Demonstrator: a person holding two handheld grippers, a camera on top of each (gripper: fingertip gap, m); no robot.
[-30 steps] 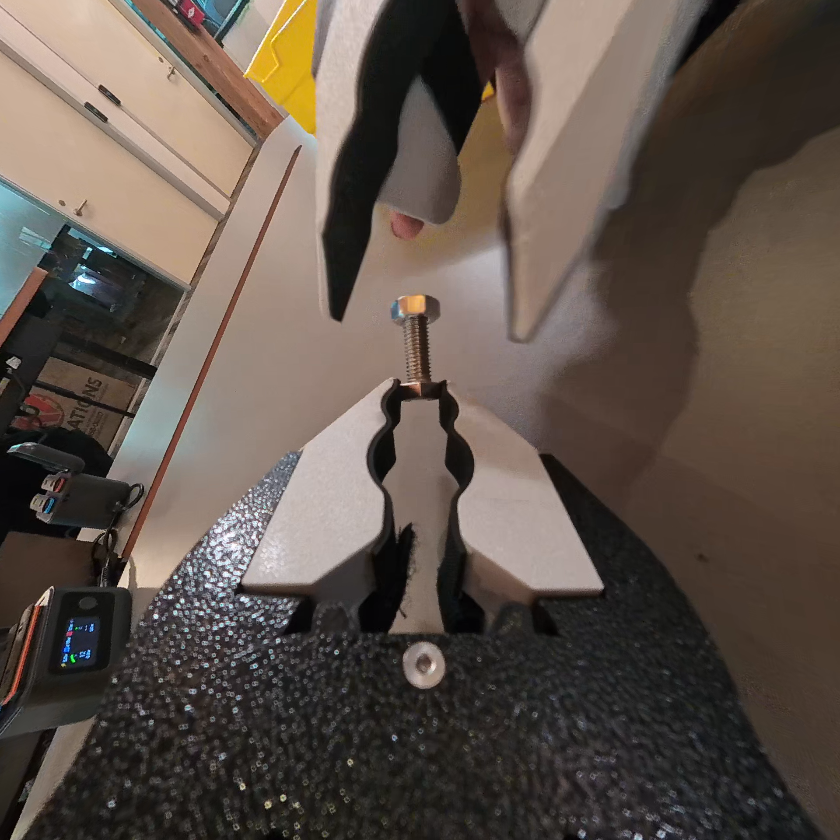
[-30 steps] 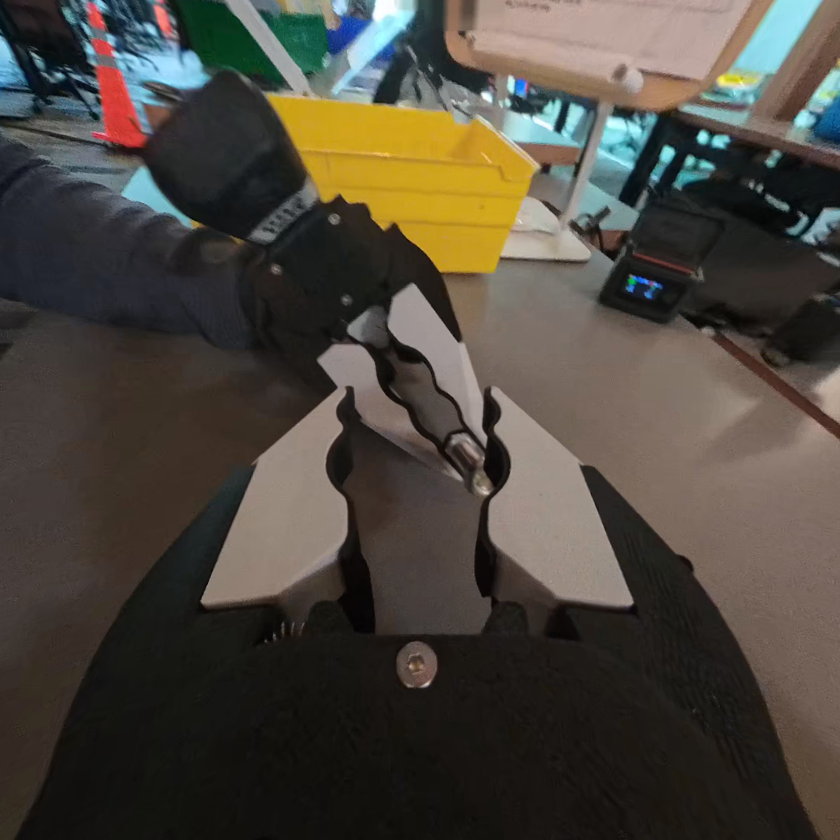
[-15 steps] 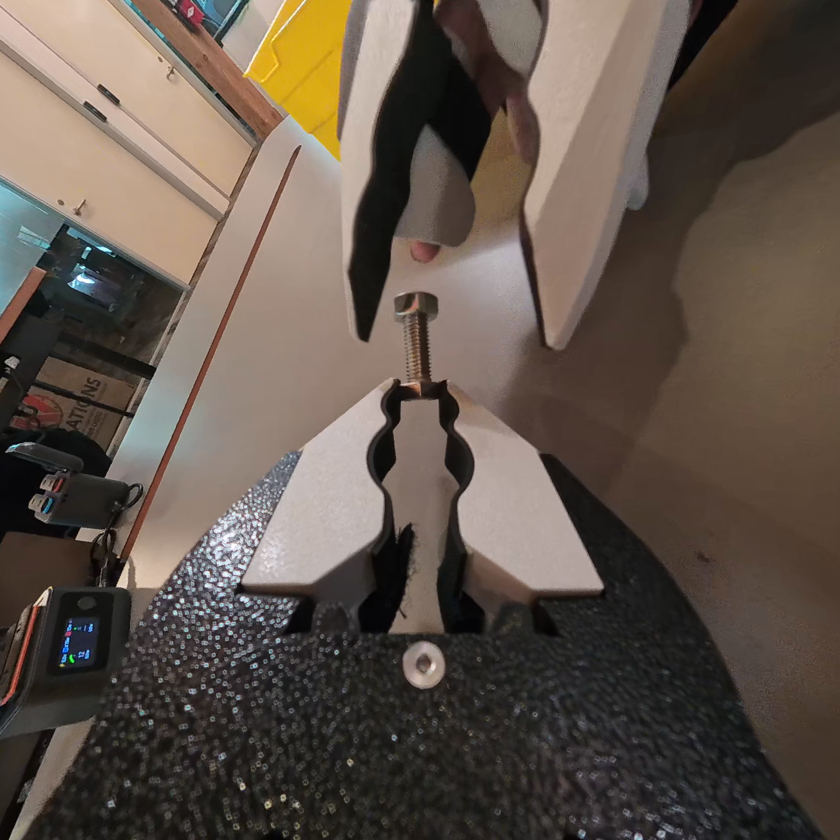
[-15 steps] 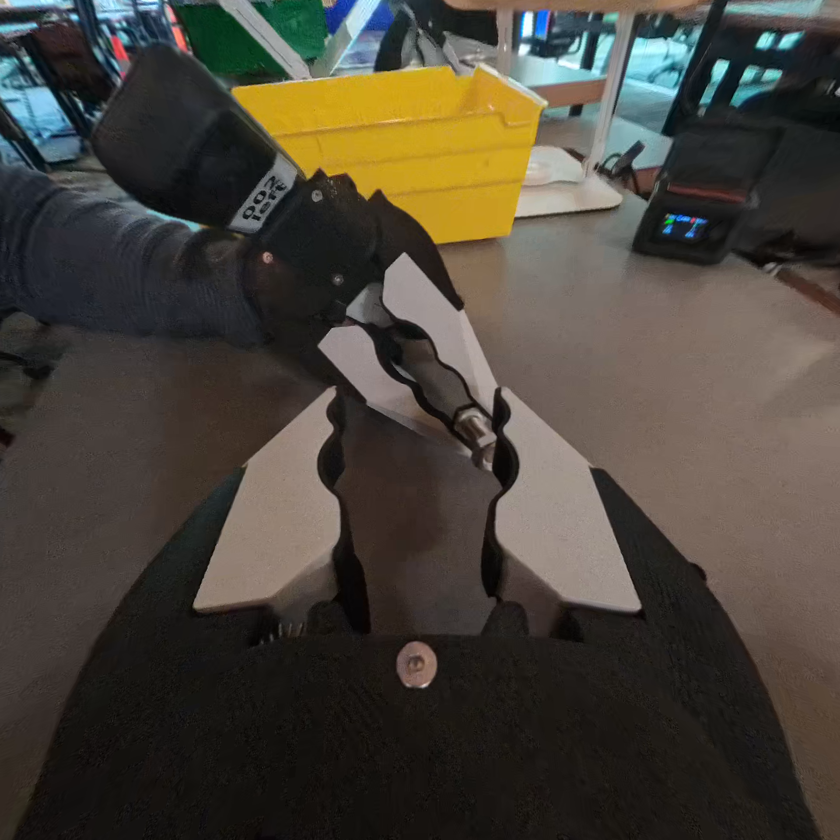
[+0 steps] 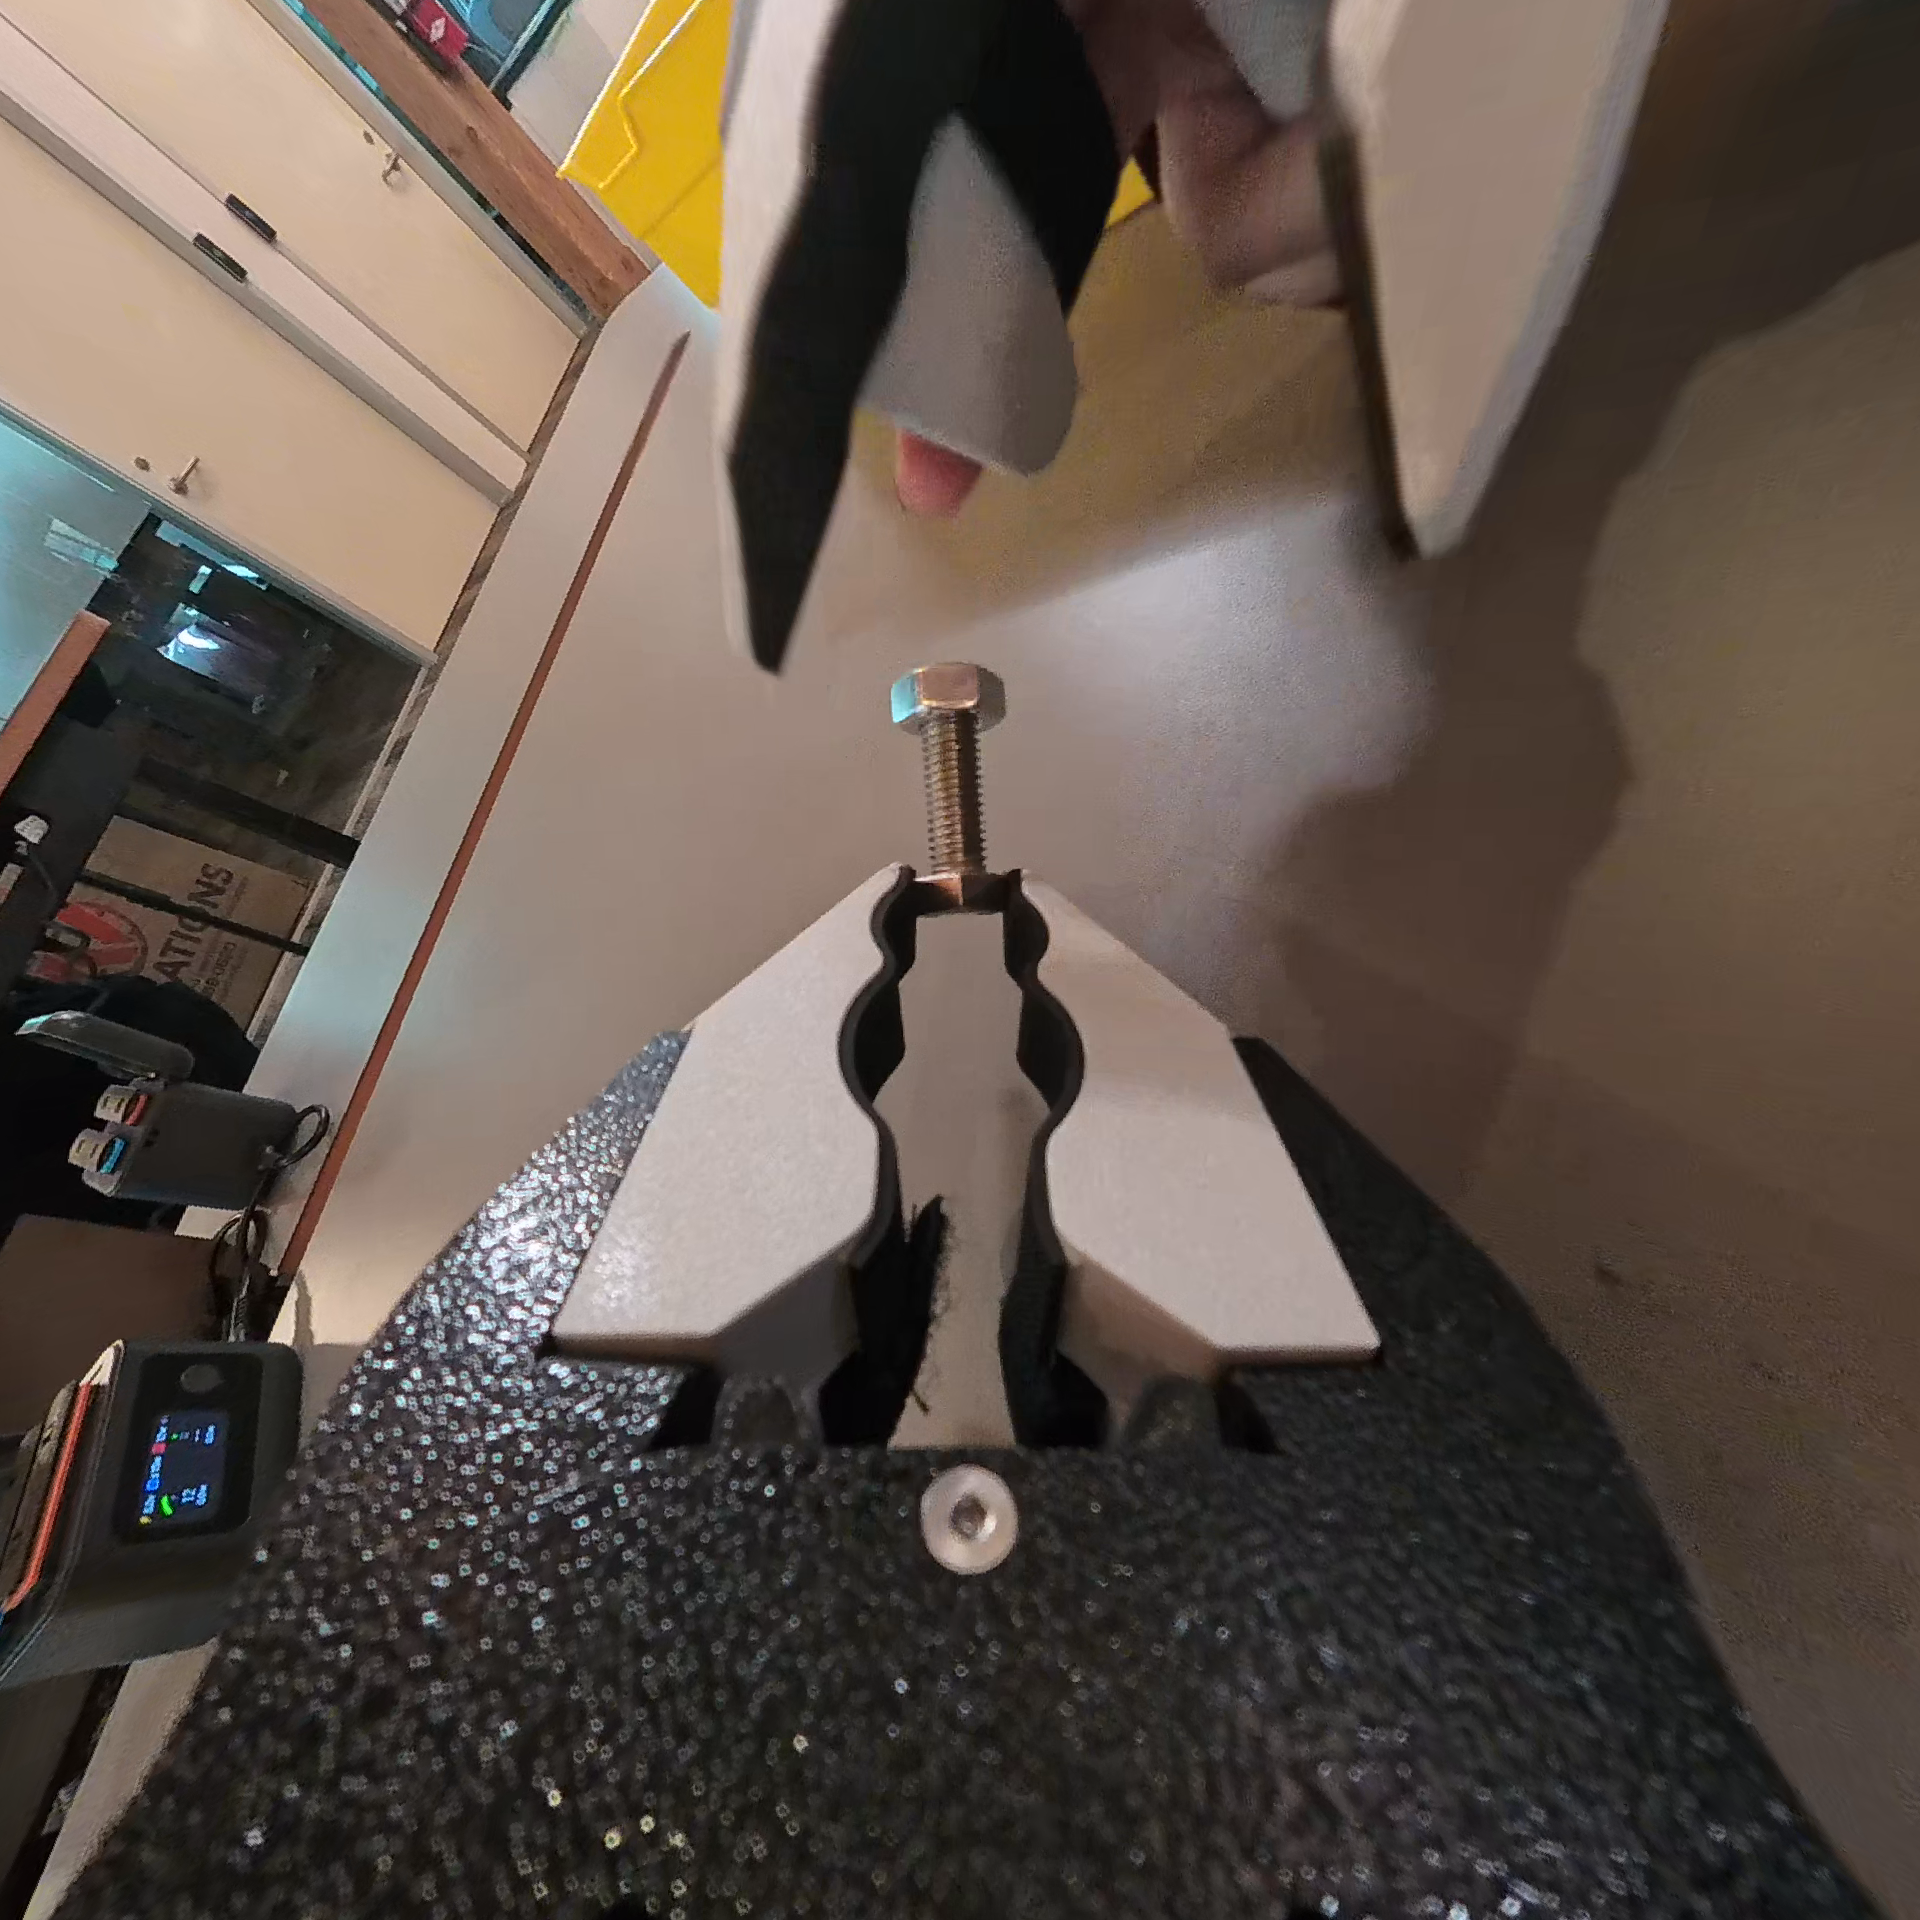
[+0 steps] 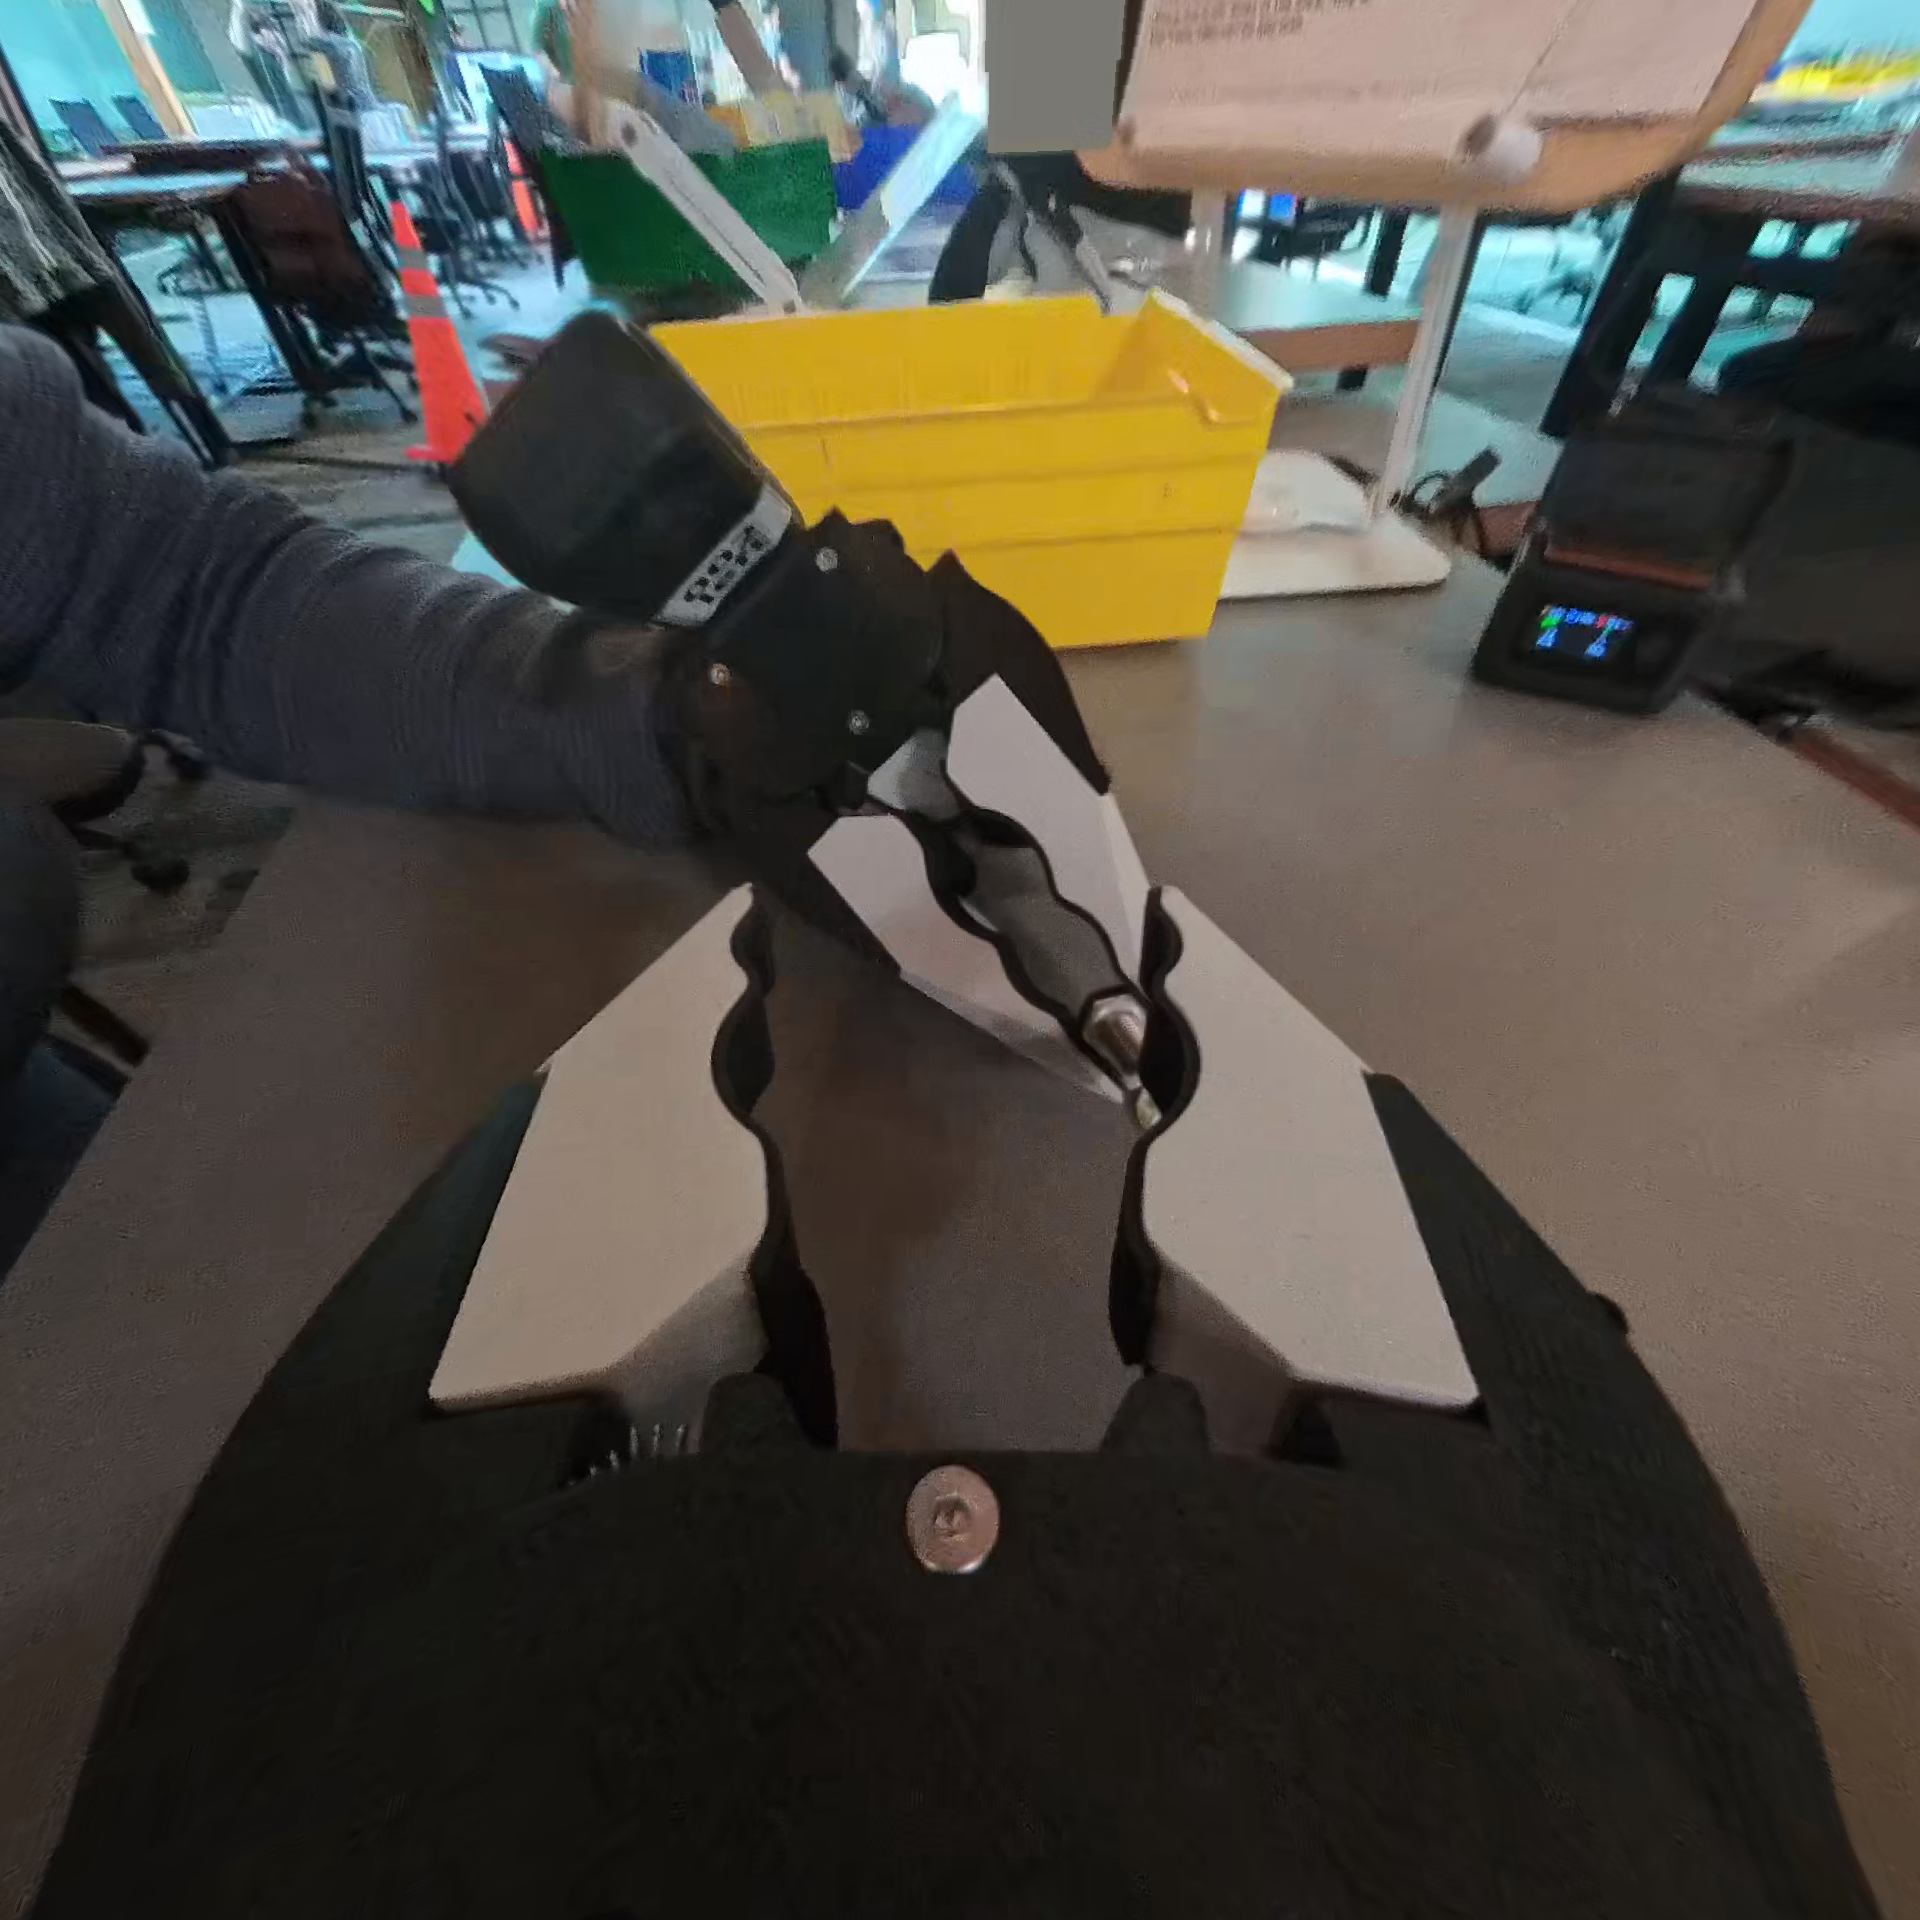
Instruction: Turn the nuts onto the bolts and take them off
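My left gripper (image 5: 961, 885) is shut on a nut (image 5: 961, 894) at its very tips. A silver bolt (image 5: 954, 790) sits in the nut, with its hex head (image 5: 948, 694) pointing away from the gripper. My right gripper (image 5: 1096, 608) hangs open just beyond the bolt head, its fingers apart on either side and not touching it. In the right wrist view my right gripper (image 6: 954, 914) is open, and the left gripper (image 6: 1101, 1018) reaches in between its fingers with the bolt (image 6: 1120, 1031) close to the right finger (image 6: 1278, 1195).
A grey table (image 6: 1558, 935) lies under both grippers. A yellow bin (image 6: 987, 468) stands at its far side, next to a white stand base (image 6: 1340, 540). A black device with a small screen (image 6: 1590, 634) sits at the right edge. A sleeved arm (image 6: 312, 665) holds the left gripper. There is about 7 cm between the tips of the two grippers.
My right gripper has pulled back from the bolt head and opened wider. My left gripper has kept still with the nut and bolt.
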